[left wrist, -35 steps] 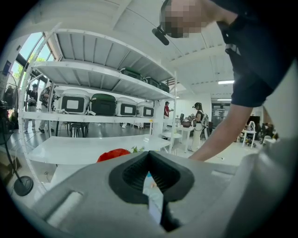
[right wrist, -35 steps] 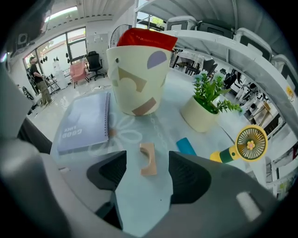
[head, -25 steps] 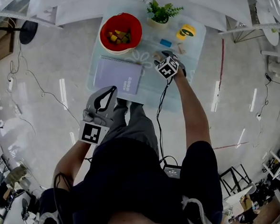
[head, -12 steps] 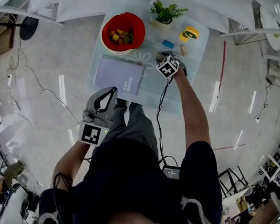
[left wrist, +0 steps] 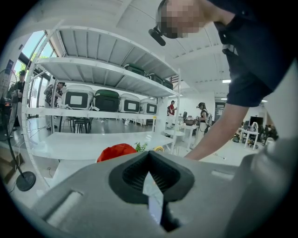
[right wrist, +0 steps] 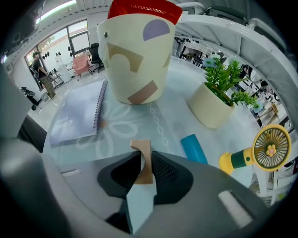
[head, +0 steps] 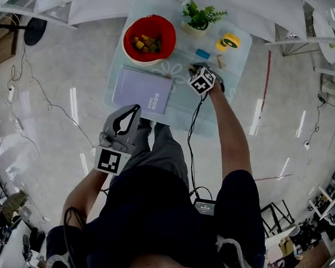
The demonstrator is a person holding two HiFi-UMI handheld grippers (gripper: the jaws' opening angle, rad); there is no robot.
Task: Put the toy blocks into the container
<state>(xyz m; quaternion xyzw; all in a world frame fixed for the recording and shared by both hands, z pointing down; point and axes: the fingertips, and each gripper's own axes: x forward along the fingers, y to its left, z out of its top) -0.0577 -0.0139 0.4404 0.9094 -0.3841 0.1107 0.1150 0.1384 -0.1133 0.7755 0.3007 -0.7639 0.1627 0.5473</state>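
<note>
The container is a red-rimmed cream bucket (head: pixel 130 28) at the table's far left, with several coloured blocks (head: pixel 144 44) in it. It stands tall ahead in the right gripper view (right wrist: pixel 135 56). My right gripper (head: pixel 197 69) points steeply down at the glass table. Its jaws have just been closing, and they are now shut on a thin tan wooden block (right wrist: pixel 144 160). A blue block (right wrist: pixel 194 148) lies just right of it, and another tan block (head: pixel 220 61) lies farther right. My left gripper (head: pixel 132 109) hangs off the table's near side, shut and empty (left wrist: pixel 149 155).
A lilac spiral notebook (head: pixel 142 89) lies left of the right gripper. A potted green plant (head: pixel 200 16) and a yellow toy fan (head: pixel 227 42) stand at the table's far right. The pale glass table (head: pixel 180 109) stands on a shiny floor, with shelving beyond.
The right gripper has edged slightly over the tan block that showed beside its tip. The left gripper has stayed where it was.
</note>
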